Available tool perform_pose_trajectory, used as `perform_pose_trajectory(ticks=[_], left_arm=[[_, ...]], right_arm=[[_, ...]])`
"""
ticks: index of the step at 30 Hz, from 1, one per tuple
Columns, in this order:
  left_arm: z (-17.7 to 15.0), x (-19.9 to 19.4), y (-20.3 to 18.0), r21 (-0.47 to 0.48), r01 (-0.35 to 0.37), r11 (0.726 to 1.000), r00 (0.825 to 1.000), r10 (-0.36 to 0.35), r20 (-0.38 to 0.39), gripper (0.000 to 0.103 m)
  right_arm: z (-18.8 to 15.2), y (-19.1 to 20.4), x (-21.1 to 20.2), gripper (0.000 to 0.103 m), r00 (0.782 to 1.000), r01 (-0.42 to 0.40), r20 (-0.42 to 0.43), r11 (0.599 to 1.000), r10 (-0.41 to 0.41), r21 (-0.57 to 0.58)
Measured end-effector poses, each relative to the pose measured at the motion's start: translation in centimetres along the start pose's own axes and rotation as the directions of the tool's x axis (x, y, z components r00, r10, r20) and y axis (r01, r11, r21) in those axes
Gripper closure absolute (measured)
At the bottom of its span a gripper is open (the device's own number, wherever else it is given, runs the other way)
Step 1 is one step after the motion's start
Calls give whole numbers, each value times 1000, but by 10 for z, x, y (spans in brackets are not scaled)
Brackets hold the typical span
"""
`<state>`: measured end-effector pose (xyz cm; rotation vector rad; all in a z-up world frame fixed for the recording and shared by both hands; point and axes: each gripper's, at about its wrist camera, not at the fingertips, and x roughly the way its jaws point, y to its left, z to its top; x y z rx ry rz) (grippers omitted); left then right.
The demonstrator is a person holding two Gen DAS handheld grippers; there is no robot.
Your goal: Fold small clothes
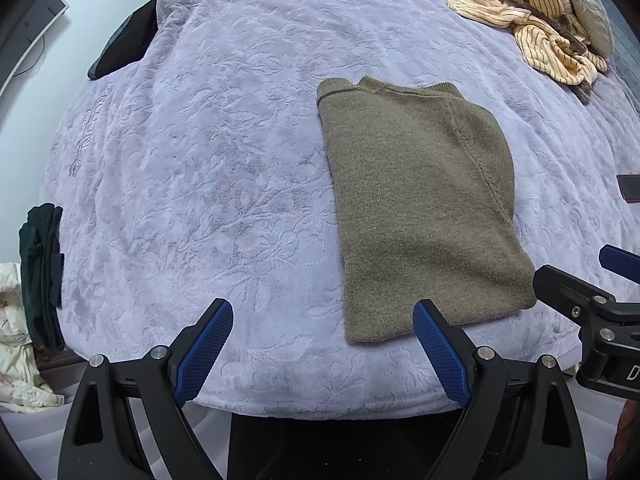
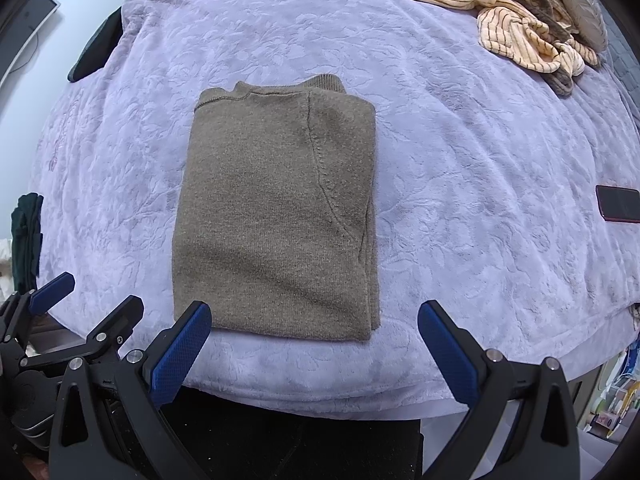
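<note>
An olive-brown knit sweater lies folded into a neat rectangle on the lavender bedspread, collar away from me. My left gripper hangs open above the bed's near edge, its right pad over the sweater's near-left corner, nothing between the pads. My right gripper is open too, spanning the sweater's near hem from above without touching it. Each gripper shows at the side of the other's view: the right gripper at the right, the left gripper at the left.
A heap of striped yellow clothes lies at the far right of the bed. A dark phone rests at the right edge. Dark green clothing hangs off the left side. A black item sits far left.
</note>
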<state>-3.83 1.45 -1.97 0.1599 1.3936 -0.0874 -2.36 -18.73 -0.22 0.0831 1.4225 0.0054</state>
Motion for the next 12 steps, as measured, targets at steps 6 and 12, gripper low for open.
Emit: perform_pose_trajectory(ticks=[6,12], left_arm=[[2,1,2,-16,5,1000,1000,-5,6,11],[5,-3,1,-11,11,1000,999,-11,37,11]], right_arm=[[3,-1,4,0,1000,-3,-11,1000,3,-8],[4,-3,6,0,1000,-3,-15,1000,3,-11]])
